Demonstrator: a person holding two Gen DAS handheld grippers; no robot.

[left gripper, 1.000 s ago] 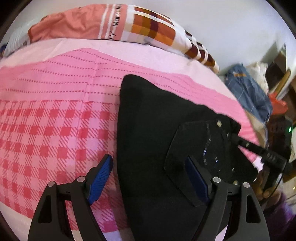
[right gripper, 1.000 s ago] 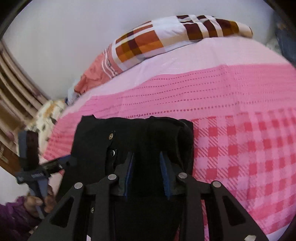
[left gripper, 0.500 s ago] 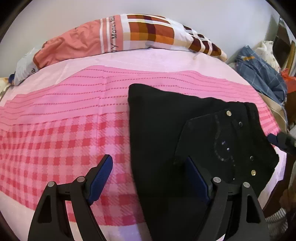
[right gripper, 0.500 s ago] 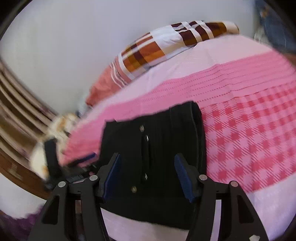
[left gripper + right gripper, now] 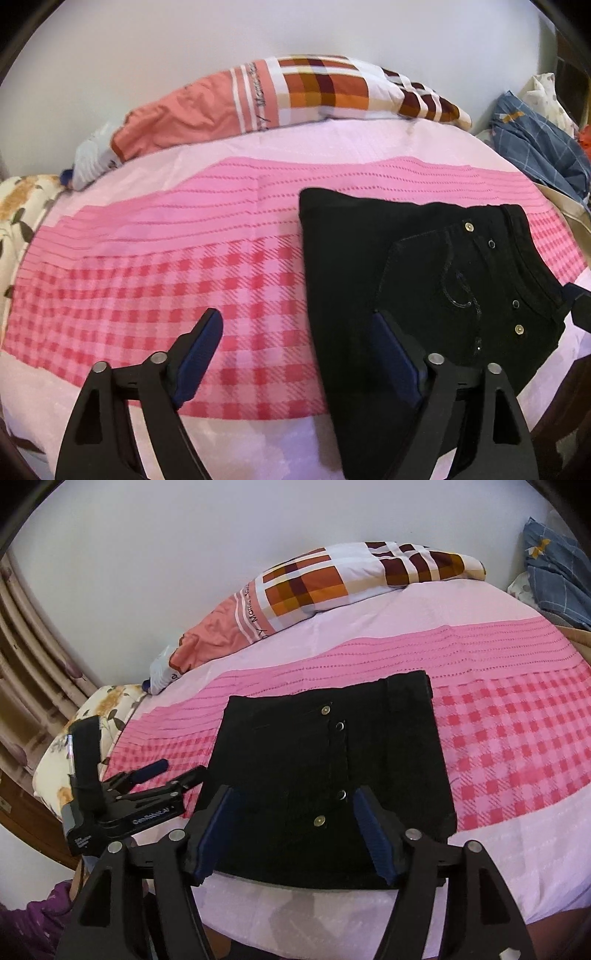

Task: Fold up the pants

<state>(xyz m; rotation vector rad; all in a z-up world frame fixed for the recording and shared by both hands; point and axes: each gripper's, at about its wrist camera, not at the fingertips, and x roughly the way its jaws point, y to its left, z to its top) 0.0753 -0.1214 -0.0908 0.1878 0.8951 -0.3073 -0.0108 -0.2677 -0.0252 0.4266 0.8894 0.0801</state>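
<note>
The pants [image 5: 332, 771] are found folded into a compact black rectangle, lying flat on the bed [image 5: 480, 878] close to its near edge. They rest partly on the pink checked sheet [image 5: 147, 288] and partly on the pale border along that edge. A row of metal studs is seen running down the upper face of the fold.

The left gripper [image 5: 295, 354] is held released, its jaws spread wide and nothing between them; one blue pad stands over the sheet, the other over the left part of the pants. Contact with the fabric cannot be determined. In the right wrist view it is seen at the left side of the pants [image 5: 173, 771].

The right gripper [image 5: 291, 830] is likewise released, jaws spread above the near edge of the pants, nothing grasped.

A patterned pillow [image 5: 295, 96] is noted along the far edge of the bed, against the wall. Blue clothing [image 5: 532, 147] is heaped beyond the far right corner.
</note>
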